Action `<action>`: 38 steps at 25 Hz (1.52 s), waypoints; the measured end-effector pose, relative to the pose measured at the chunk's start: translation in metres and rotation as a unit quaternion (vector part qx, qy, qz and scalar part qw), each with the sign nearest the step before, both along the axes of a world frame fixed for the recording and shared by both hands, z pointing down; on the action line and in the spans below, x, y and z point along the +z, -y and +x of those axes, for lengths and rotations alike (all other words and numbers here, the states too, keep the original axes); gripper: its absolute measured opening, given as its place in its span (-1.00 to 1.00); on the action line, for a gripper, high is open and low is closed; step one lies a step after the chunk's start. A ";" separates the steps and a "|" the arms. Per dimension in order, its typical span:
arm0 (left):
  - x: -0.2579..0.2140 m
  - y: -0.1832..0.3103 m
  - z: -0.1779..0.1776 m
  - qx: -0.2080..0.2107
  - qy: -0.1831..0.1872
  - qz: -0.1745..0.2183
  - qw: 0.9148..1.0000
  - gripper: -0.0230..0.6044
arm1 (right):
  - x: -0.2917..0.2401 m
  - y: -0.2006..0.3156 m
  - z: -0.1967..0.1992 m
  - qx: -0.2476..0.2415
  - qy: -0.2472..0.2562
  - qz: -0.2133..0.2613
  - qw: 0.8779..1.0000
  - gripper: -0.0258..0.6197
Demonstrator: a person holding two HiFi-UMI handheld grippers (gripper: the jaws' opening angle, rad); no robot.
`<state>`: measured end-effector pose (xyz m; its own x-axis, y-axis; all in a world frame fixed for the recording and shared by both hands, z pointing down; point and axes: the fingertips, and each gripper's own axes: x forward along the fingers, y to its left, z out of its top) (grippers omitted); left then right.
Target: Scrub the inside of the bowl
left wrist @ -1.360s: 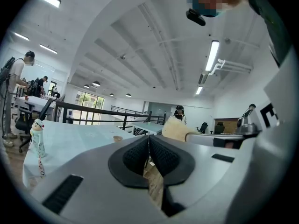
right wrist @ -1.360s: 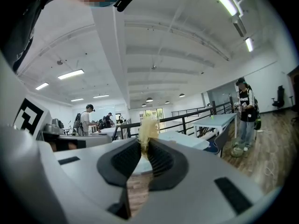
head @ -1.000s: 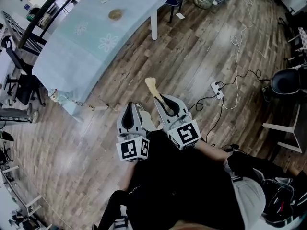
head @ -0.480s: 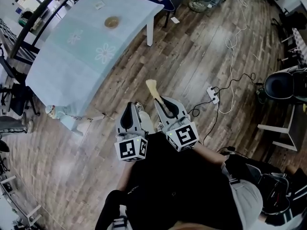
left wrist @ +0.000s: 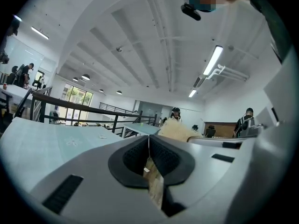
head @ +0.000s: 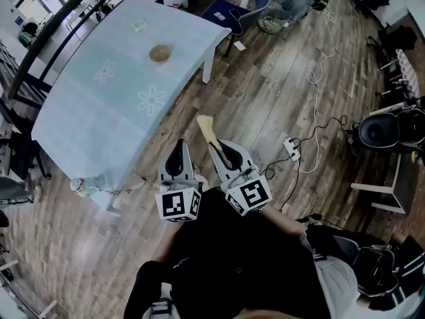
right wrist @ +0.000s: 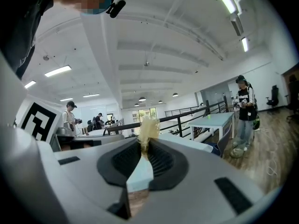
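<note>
A small brown bowl [head: 159, 53] stands on a long table with a pale blue flowered cloth [head: 99, 105], far ahead of both grippers. My right gripper [head: 216, 145] is shut on the stem of a pale yellow scrubber [head: 207, 126], whose bushy head [right wrist: 148, 129] sticks out past the jaws. My left gripper [head: 176, 149] is held beside it, jaws shut with nothing between them [left wrist: 149, 141]. The scrubber's head [left wrist: 175, 130] also shows in the left gripper view. Both grippers are held over wooden floor, near the person's body.
A white power strip [head: 291, 145] with a long cable lies on the floor to the right. A dark office chair [head: 382, 130] stands at the far right, and a blue chair [head: 229, 13] beyond the table. A small card [head: 138, 24] lies on the table. A person [right wrist: 245, 111] stands by another table.
The table and bowl have shifted rightward and nearer in the head view as the person moves. Both grippers keep the same pose, the scrubber still in the right one.
</note>
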<state>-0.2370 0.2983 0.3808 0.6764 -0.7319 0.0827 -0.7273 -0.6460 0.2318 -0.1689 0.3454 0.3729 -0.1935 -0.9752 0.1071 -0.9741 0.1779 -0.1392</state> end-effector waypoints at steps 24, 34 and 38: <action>0.022 0.106 -0.008 -0.003 0.014 -0.024 1.000 -0.87 | 0.030 0.110 -0.012 -0.005 -0.031 -0.050 0.998 -0.77; 0.024 0.165 0.054 -0.032 0.027 -0.031 0.999 -0.87 | 0.033 0.176 0.059 -0.024 -0.024 -0.060 0.998 -0.77; 0.022 0.192 0.079 -0.053 0.030 -0.025 0.998 -0.87 | 0.036 0.208 0.091 -0.036 -0.022 -0.059 0.997 -0.77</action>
<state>-0.1582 0.1060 0.4030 0.5883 -0.7930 0.1583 -0.8043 -0.5535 0.2164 -0.0778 0.1378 0.4088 -0.2554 -0.9388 0.2312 -0.9650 0.2329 -0.1205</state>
